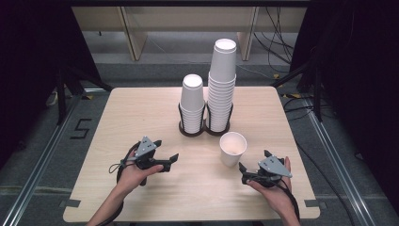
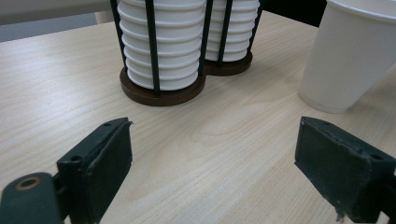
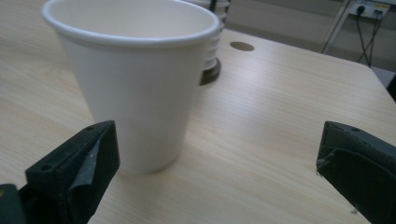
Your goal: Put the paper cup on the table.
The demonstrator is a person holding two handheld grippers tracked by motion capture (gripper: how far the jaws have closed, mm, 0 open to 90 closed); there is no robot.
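Both grippers rest low over the table point(image 1: 141, 117), jaws apart and empty. Just ahead of the right gripper point(image 1: 252, 168), toward its left jaw but not touching, a single cup point(image 1: 233, 148) stands upright. Left gripper point(image 1: 165, 151) sits well apart, facing the rack point(image 1: 204, 126). Beyond the cup, that rack holds two stacks point(image 1: 221, 84) of upturned cups.

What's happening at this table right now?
A person holds a gripper in each hand over a wooden table. A single paper cup stands upright and apart from two upside-down cup stacks in a black double holder. The right gripper sits just beside the single cup with open jaws, not touching it. The left gripper is open too, holding nothing, pointed toward the holder.
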